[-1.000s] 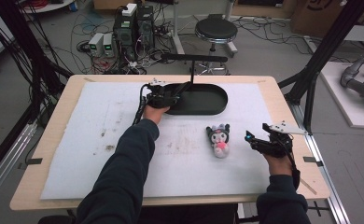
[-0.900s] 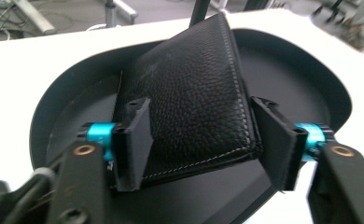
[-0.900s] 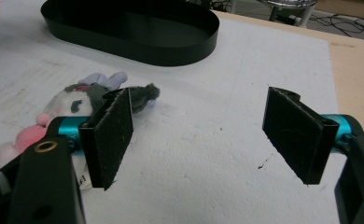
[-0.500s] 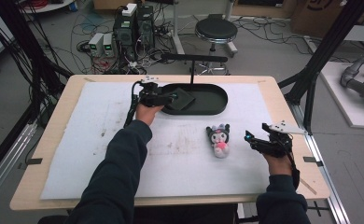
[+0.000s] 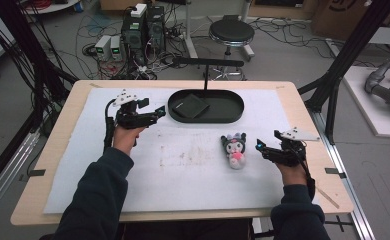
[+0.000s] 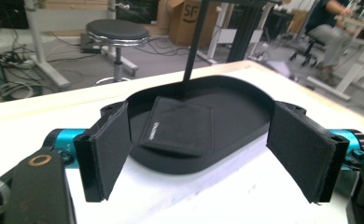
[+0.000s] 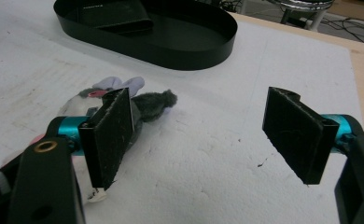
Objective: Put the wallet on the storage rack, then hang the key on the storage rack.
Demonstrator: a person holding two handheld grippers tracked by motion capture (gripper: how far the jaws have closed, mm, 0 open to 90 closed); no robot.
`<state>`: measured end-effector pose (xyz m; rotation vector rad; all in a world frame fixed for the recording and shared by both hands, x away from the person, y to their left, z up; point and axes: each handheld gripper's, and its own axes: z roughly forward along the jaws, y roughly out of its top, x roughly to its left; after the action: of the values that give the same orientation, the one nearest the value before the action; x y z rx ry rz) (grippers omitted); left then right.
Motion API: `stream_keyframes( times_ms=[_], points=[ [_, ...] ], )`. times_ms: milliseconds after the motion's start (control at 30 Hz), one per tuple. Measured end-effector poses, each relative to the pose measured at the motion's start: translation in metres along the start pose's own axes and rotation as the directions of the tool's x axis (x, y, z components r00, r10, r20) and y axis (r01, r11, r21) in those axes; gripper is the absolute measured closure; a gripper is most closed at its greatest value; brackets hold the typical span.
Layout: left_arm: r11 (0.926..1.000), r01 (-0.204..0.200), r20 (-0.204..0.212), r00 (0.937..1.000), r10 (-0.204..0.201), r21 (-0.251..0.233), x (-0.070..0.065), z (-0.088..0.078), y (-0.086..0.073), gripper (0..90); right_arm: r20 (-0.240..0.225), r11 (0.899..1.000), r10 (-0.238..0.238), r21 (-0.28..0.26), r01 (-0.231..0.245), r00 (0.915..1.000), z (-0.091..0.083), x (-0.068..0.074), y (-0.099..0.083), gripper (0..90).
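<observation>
A black oval tray (image 5: 233,107) stands at the back middle of the white mat, with a flat black square pouch (image 5: 190,106) lying in its left half. My left gripper (image 5: 159,111) hovers just left of the tray, pointing at it. Its jaws have just been opening and now stand open with nothing between them; past them I see the pouch (image 6: 178,126) in the tray (image 6: 241,88). A small plush toy (image 5: 234,150) with dark ears lies on the mat. My right gripper (image 5: 261,148) sits open just right of it, the toy (image 7: 145,100) beside its left jaw.
A black post with a crossbar (image 5: 206,62) rises behind the tray. The white mat (image 5: 183,170) covers most of the wooden table (image 5: 313,130). Beyond the table are a stool (image 5: 231,32), electronics boxes (image 5: 143,25) and cables on the floor.
My left gripper has pulled back leftward from the tray's left end and opened wider, leaving the black pouch uncovered in the tray. The right gripper and the toy have not moved.
</observation>
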<state>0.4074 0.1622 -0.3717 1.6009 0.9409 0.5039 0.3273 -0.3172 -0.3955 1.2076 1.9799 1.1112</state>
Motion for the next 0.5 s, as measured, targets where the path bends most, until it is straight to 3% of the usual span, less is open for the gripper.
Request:
stream_keyframes(
  times_ms=[100,300,500],
  points=[
    [0.9995,-0.027,-0.031,0.9991,0.028,0.018,0.001,-0.011,-0.005,21.8,-0.001,1.000,-0.006,0.000,0.006,1.0000,-0.001,0.002,0.001,24.8],
    [0.9999,-0.012,-0.072,0.9973,0.013,0.007,0.006,-0.030,-0.015,17.8,-0.003,1.000,-0.009,-0.008,0.009,1.0000,0.000,0.007,0.003,24.6],
    [0.9997,-0.019,-0.080,0.9966,0.020,0.015,0.015,-0.047,-0.028,17.8,-0.012,1.000,-0.019,0.007,0.019,0.9997,0.005,0.015,0.004,22.2]
  ],
)
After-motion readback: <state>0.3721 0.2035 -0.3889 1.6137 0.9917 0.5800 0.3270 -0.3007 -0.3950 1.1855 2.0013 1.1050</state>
